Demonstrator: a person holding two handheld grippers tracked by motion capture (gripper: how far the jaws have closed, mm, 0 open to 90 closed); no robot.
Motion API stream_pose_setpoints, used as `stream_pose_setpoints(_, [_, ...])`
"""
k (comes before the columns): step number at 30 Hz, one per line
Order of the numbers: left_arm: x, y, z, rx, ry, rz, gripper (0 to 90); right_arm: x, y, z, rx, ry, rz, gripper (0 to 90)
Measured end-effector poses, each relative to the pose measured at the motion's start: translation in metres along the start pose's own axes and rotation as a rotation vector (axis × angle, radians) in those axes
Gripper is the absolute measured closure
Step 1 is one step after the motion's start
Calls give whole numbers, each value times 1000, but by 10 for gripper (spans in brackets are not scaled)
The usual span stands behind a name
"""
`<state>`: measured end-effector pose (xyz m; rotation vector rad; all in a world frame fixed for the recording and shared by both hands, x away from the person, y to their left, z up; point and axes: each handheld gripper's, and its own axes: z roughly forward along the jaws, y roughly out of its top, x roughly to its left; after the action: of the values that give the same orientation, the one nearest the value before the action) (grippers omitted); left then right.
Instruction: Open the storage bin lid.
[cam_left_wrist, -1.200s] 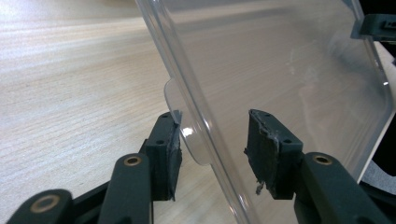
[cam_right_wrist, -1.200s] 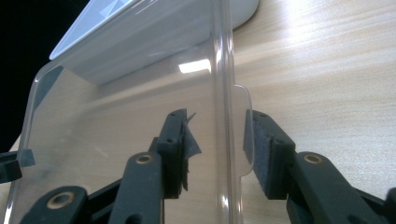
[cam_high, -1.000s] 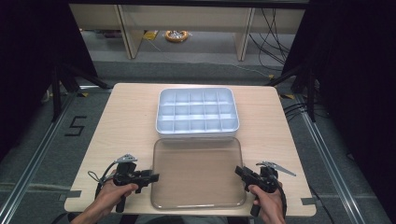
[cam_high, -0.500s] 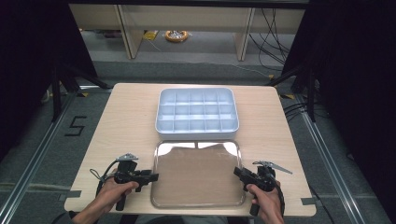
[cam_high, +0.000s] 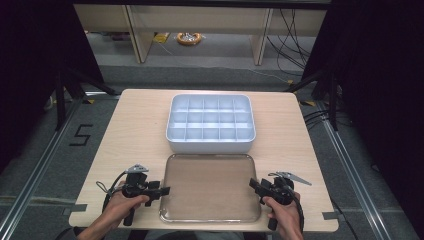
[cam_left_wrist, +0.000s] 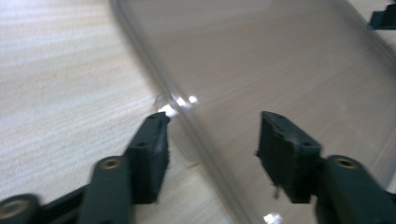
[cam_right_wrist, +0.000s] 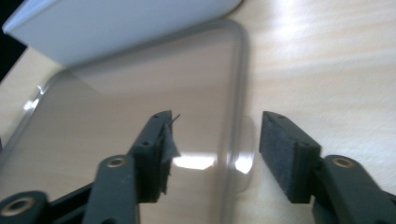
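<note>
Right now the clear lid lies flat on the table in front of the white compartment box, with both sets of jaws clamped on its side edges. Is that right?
Not quite. Both gripper views show the jaws standing open astride the clear lid's edges, having just opened. The white compartment box part holds.

Black jaws (grey pads), trailing cables.

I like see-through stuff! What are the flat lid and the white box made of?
The lid looks like clear, glossy plastic: the wood grain shows through it and light glints off its rim. The white box seems to be matte, opaque plastic with thin molded dividers.
</note>
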<state>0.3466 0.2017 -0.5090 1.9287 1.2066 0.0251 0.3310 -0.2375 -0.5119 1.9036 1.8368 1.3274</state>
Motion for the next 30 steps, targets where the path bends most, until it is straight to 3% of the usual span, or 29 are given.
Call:
stream_pose_setpoints(1, [0, 1, -2, -6, 11, 12, 427, 0, 1, -2, -13, 1, 12, 434])
stream_pose_setpoints(2, [0, 1, -3, -16, 20, 13, 423, -5, 3, -3, -31, -3, -31, 434])
stream_pose_setpoints(3, [-1, 1, -5, -30, 31, 7, 415, -6, 4, -4, -29, 4, -25, 435])
stream_pose_setpoints(4, [0, 2, -7, -32, 30, 26, 415, -1, 4, -7, -16, 10, 54, 434])
stream_pose_setpoints(5, [-2, 2, -7, -46, 38, 6, 414, 2, 4, -9, -3, 15, 91, 435])
stream_pose_setpoints(8, [0, 2, -10, -42, 36, 40, 412, 5, 5, -10, -22, -2, 69, 434])
stream_pose_setpoints(9, [0, 2, -10, -38, 33, 43, 412, 3, 6, -10, -39, 12, 13, 429])
stream_pose_setpoints(10, [-1, 2, -9, -37, 29, 30, 411, 8, 5, -12, -13, 4, 72, 422])
stream_pose_setpoints(11, [-2, 2, -9, -46, 30, 25, 411, 7, 5, -12, -18, 17, 38, 417])
stream_pose_setpoints(12, [-2, 2, -10, -34, 24, 38, 411, 14, 5, -15, 9, 10, 132, 415])
stream_pose_setpoints(14, [-3, 2, -10, -34, 20, 42, 409, 10, 5, -14, -8, 10, 48, 412])
stream_pose_setpoints(15, [-3, 2, -10, -34, 18, 44, 408, 13, 5, -16, -5, 4, 81, 410])
stream_pose_setpoints(18, [-2, 2, -11, -43, 5, 50, 398, 9, 7, -18, -30, 17, 32, 393])
stream_pose_setpoints(19, [-2, 2, -11, -47, -4, 48, 387, 13, 7, -19, -27, 12, 77, 385])
stream_pose_setpoints(20, [-3, 2, -11, -61, -13, 30, 375, 10, 7, -19, -40, 7, 41, 380])
stream_pose_setpoints(21, [-4, 3, -11, -63, -14, 31, 363, 13, 7, -21, -25, 3, 76, 372])
stream_pose_setpoints(22, [-4, 3, -12, -65, -21, 38, 350, 11, 7, -20, -46, -3, 24, 364])
stream_pose_setpoints(23, [-4, 3, -13, -55, -26, 55, 337, 14, 6, -22, -24, 8, 56, 352])
stream_pose_setpoints(26, [-7, 2, -14, -61, -30, 59, 302, 21, 4, -24, -13, 10, 63, 330])
stream_pose_setpoints(27, [-7, 1, -15, -53, -34, 66, 294, 15, 5, -22, -54, -1, -69, 321])
stream_pose_setpoints(28, [-8, 1, -15, -59, -32, 63, 285, 22, 4, -24, -33, 5, -1, 311])
stream_pose_setpoints(30, [-10, 0, -17, -66, -33, 74, 274, 24, 3, -24, -43, 8, -47, 299])
